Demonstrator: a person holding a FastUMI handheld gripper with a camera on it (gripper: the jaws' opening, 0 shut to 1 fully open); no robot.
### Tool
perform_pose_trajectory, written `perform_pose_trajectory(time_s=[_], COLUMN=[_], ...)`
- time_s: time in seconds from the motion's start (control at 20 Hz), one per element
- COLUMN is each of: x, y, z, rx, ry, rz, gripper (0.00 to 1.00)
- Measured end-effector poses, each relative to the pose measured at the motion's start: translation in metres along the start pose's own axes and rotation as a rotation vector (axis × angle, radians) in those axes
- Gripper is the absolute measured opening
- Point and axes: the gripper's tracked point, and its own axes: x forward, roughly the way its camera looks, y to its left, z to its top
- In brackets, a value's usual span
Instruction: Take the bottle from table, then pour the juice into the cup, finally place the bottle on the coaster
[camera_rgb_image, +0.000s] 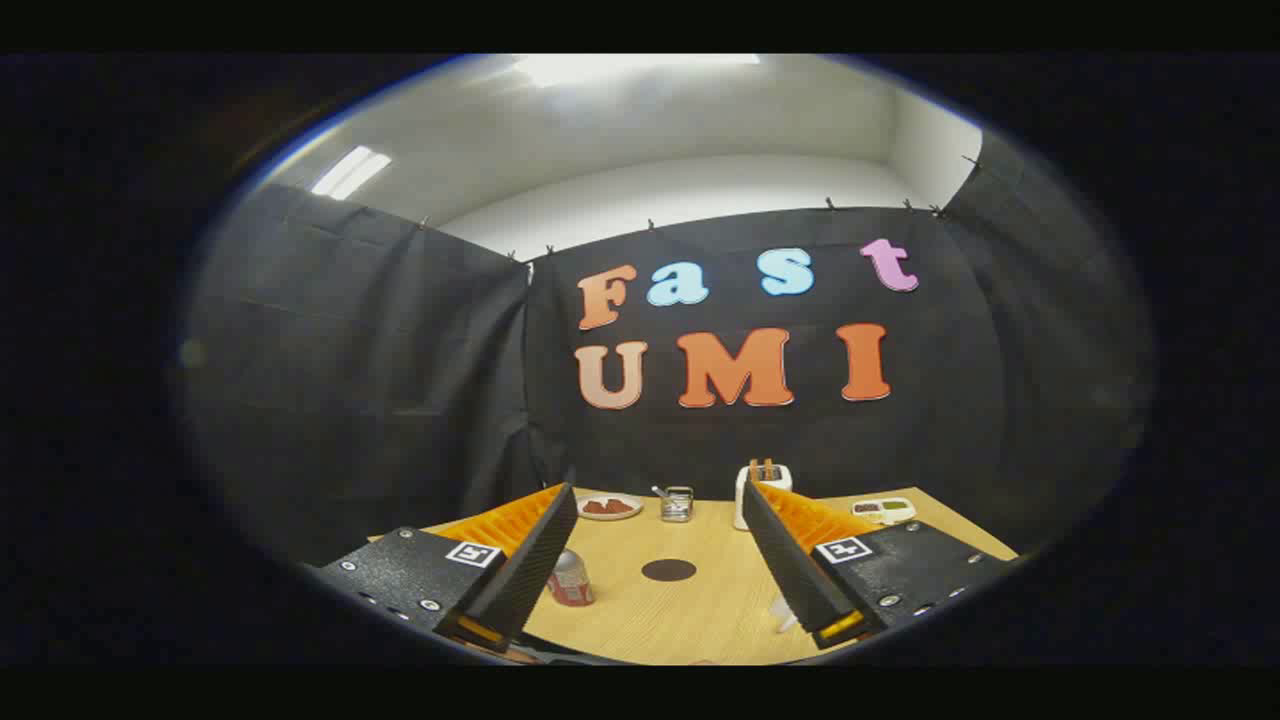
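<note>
The bottle (571, 580) lies tipped on the desk (690, 610), just left of the dark round coaster (668, 570) and beside the gripper's left finger. The cup (783, 612) peeks out right of the coaster, mostly hidden. Beyond the coaster sit a plate (609, 507) with reddish food, a small metal tin (677, 504), a toaster (764, 490) and a tray (884, 510). The gripper (655, 630) is spread wide, holding nothing, above the desk.

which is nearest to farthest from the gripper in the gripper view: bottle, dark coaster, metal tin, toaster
From the open gripper:
1. Bottle, beside one finger.
2. Dark coaster, ahead between the fingers.
3. Metal tin and toaster, at the table's far edge: too close to call.
</note>
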Motion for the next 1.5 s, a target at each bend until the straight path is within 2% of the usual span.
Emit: perform_pose_trajectory(time_s=[0.25, 0.5, 0.7, 1.0, 1.25, 1.5], x=[0.038, 0.073, 0.087, 0.087, 0.092, 0.095], y=[-0.005, -0.004, -0.008, 0.010, 0.008, 0.041], z=[-0.009, 0.005, 0.010, -0.023, -0.056, -0.104], rx=[0.024, 0.094, 0.056, 0.081, 0.051, 0.040], ry=[-0.018, -0.081, -0.128, -0.078, -0.020, 0.064], rz=[0.001, 0.035, 0.029, 0.085, 0.035, 0.072], gripper=[0.98, 0.98, 0.98, 0.98, 0.98, 0.98])
